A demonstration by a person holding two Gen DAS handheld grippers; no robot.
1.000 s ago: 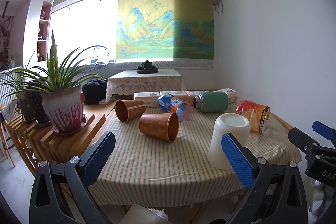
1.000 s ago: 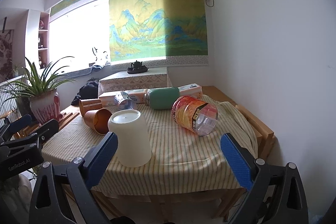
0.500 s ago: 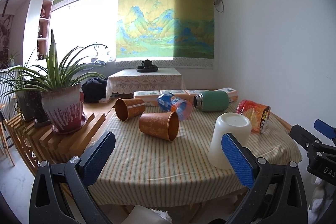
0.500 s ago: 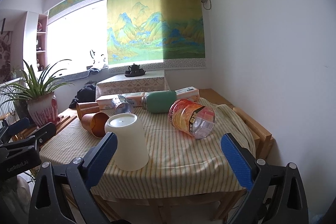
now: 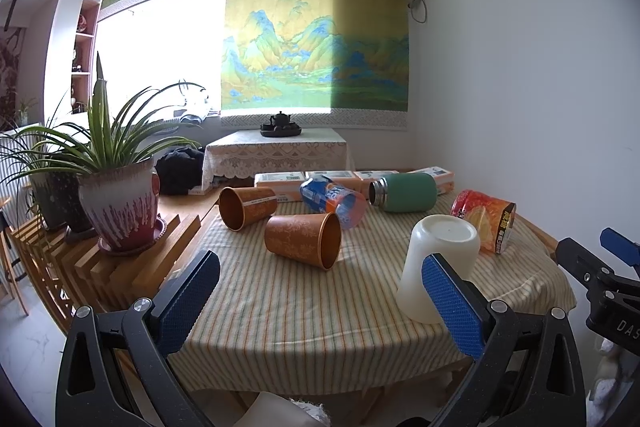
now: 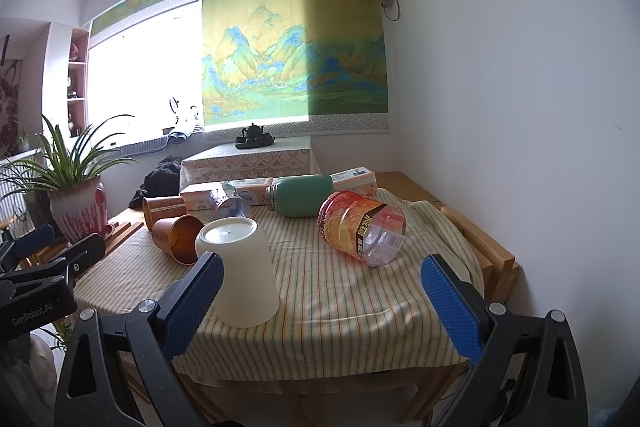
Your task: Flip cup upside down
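Observation:
A white cup point(image 5: 438, 259) stands upside down, base up, near the front edge of the striped tablecloth point(image 5: 304, 303); it also shows in the right wrist view point(image 6: 240, 271). My left gripper point(image 5: 320, 303) is open and empty, held back from the table in front of it. My right gripper point(image 6: 320, 303) is open and empty, with the white cup just beyond its left finger point(image 6: 192, 303). Two brown cups point(image 5: 304, 239) point(image 5: 246, 201) lie on their sides further back.
An orange-labelled jar point(image 6: 362, 229), a green flask point(image 6: 302, 195) and a blue-orange cup point(image 5: 334, 197) lie on their sides at the back, with flat boxes point(image 5: 280, 183) behind. A potted plant point(image 5: 118, 211) stands on a wooden rack at the left. A white wall is to the right.
Both grippers have drawn back and risen slightly, so the table sits a little lower and farther in both views. Nothing on the table has moved.

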